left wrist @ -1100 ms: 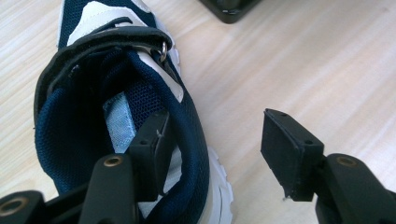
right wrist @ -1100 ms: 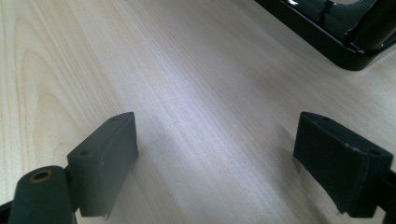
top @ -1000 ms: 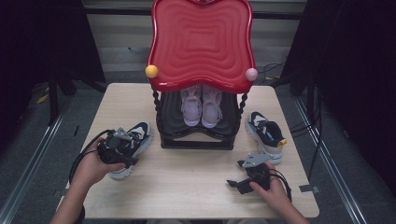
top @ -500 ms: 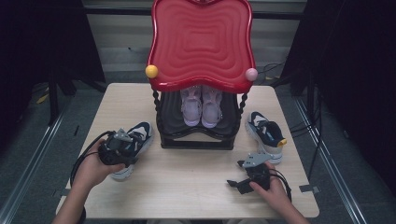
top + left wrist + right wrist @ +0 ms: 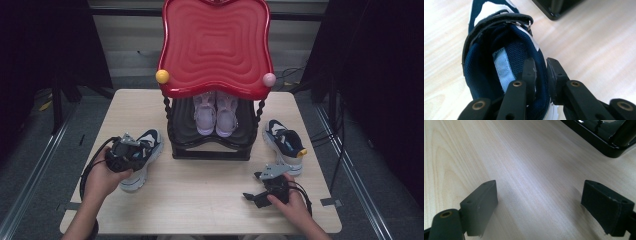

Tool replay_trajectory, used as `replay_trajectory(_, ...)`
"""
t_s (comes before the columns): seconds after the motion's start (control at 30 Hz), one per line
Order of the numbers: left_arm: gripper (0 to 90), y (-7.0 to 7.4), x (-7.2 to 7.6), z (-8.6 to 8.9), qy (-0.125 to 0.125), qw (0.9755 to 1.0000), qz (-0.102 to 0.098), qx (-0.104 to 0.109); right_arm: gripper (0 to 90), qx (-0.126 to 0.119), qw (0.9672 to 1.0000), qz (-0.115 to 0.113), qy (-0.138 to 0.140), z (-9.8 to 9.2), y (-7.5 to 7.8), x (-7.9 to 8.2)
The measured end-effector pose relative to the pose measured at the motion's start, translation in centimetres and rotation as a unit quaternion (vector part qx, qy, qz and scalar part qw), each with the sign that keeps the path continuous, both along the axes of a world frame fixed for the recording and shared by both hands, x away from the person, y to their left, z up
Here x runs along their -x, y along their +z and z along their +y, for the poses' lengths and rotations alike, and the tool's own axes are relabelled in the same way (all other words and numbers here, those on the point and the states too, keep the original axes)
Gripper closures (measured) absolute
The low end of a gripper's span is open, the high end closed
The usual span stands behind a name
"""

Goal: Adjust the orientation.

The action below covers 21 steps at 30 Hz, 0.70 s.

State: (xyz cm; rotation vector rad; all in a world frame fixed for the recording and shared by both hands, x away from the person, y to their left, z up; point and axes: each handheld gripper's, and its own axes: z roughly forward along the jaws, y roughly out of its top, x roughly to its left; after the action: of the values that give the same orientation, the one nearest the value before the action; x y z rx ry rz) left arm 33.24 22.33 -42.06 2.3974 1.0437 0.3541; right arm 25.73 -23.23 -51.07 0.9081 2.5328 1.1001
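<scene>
Navy-and-white fabric sneaker [image 5: 141, 156] lies at the lower left of the high view on the pale wooden table [image 5: 200, 200]. Left gripper [image 5: 541, 71] has just been closing and pinches its collar. Lift slowly and straight. Right gripper [image 5: 551, 202] rests open, holding nothing.

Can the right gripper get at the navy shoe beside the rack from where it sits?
Probably yes: right gripper is open on bare table, and the navy shoe stands just beyond it with nothing between.
</scene>
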Motion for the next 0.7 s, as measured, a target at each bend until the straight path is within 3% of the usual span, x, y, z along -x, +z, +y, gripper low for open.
replay_trajectory(0.1, 78.0, -0.2, -0.5, -0.5, 0.015, 0.9998, -0.005, 0.014, 13.0, 0.000, 1.0000, 0.000, 0.000, 0.0, 0.0, 0.0)
replay_trajectory(0.33, 72.8, 0.0, -0.7, -0.7, 0.000, 0.9998, 0.012, 0.019, 13.0, 0.000, 1.0000, 0.000, 0.000, 0.0, 0.0, 0.0)
replay_trajectory(0.4, 64.7, 0.2, -0.6, -0.5, -0.007, 0.9996, 0.016, 0.024, 13.0, 0.000, 1.0000, 0.000, 0.000, 0.0, 0.0, 0.0)
replay_trajectory(0.5, 51.2, 0.6, -0.4, 0.0, -0.017, 0.9998, 0.004, 0.010, 12.9, 0.000, 1.0000, 0.000, 0.000, 0.0, 0.0, 0.0)
replay_trajectory(0.7, 40.9, 1.3, 0.3, 1.0, -0.030, 0.9995, 0.000, 0.005, 13.0, 0.000, 1.0000, 0.000, 0.000, 0.0, 0.0, 0.0)
